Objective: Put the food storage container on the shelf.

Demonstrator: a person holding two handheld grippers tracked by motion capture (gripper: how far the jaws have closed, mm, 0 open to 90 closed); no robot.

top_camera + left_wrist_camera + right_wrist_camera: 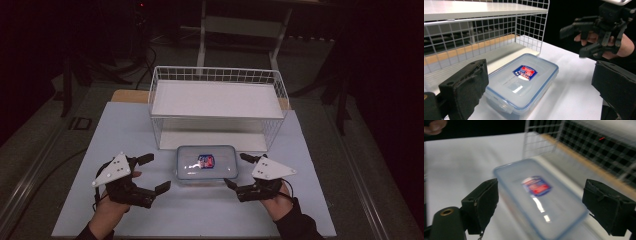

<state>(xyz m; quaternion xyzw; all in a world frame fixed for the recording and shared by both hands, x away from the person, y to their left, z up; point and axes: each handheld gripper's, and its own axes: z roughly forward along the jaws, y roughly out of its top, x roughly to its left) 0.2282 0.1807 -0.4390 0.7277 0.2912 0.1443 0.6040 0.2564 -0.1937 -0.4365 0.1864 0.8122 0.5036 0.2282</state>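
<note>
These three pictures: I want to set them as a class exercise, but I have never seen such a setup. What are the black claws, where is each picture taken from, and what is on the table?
A person sits at a white table and holds a hand tool with two black jaws in each hand: the left gripper and the right gripper. The high view looks down from above. Each of the other two pictures comes from a camera riding on one gripper, looking along its jaws. Between the grippers lies a clear lidded food box with a red and blue label. Behind it stands a white wire shelf rack. Both grippers are open and hold nothing.
</note>
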